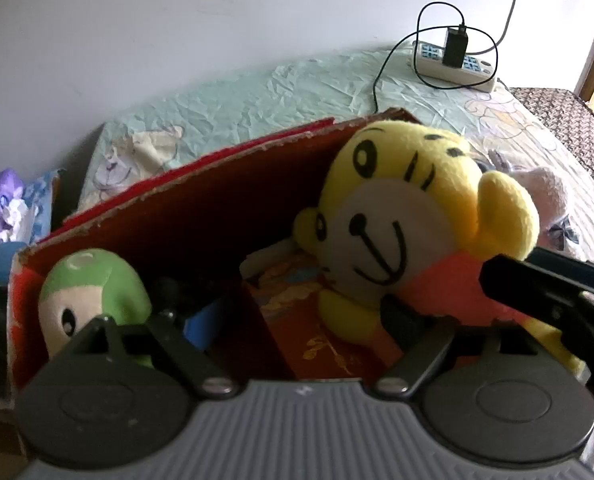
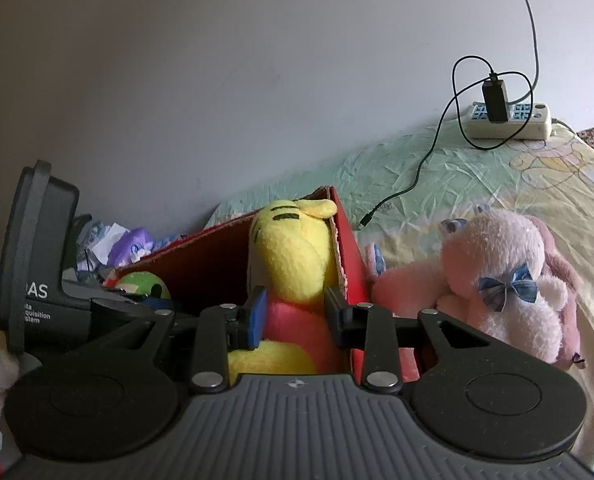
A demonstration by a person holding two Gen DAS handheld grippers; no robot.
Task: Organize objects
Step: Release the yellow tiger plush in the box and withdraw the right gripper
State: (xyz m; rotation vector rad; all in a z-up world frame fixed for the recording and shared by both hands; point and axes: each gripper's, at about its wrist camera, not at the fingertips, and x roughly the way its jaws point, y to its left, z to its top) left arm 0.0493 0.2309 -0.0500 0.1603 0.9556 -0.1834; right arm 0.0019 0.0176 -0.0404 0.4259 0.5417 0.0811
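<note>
The yellow plush tiger [image 2: 293, 256] sits upright in the right end of the red cardboard box [image 2: 347, 256] on the bed [image 2: 497, 184], and the right claw [image 2: 293, 316] is clamped on its pink-shirted body, one blue pad pressing each side. In the same box the left claw [image 1: 285, 312] hangs with its jaws parted and nothing between them, the tiger just to its right and a green plush toy [image 1: 97, 292] just to its left. Left of the box, the grey housing of the left claw's camera bears white lettering, partly hidden, reading "AS" and fragments "ata", "quisition", "stem".
</note>
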